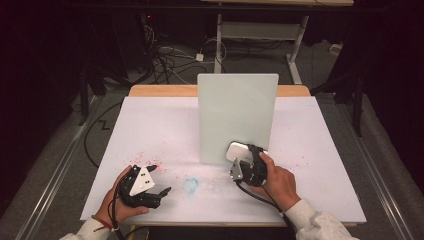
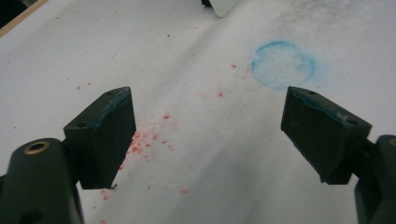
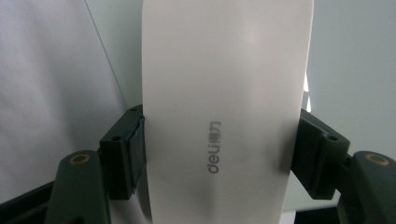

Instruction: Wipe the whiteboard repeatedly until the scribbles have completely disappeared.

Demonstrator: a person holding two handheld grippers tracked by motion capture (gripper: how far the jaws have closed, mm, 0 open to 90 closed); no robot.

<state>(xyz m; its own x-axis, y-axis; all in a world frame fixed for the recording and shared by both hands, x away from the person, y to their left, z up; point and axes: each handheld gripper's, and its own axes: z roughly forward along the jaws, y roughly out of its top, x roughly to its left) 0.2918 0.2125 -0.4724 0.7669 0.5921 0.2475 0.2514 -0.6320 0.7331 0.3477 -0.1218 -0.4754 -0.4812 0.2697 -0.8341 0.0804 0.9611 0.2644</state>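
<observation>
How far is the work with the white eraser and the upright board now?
Done: the right gripper has picked up the white eraser, its fingers clamped on both sides. In hand: the eraser is held against the lower edge of the upright board. Left: the board's face looks clean already; the blue ring and red specks remain on the table. The left gripper waits open.

Rectangular table point(image 1: 150, 125) with white matte top, pale wooden edge strip point(image 1: 160, 90) exposed at 12 o'clock side. Pale grey-green rectangular board point(image 1: 235, 115) stood upright on table just past centre toward 12 o'clock, lower edge on surface. Faint blue chalky ring stain point(image 1: 190, 185) lay toward 6 o'clock of centre. Scattered red specks point(image 1: 140, 159) lay toward 8 o'clock; fainter red specks point(image 1: 300, 161) toward 4 o'clock.
</observation>
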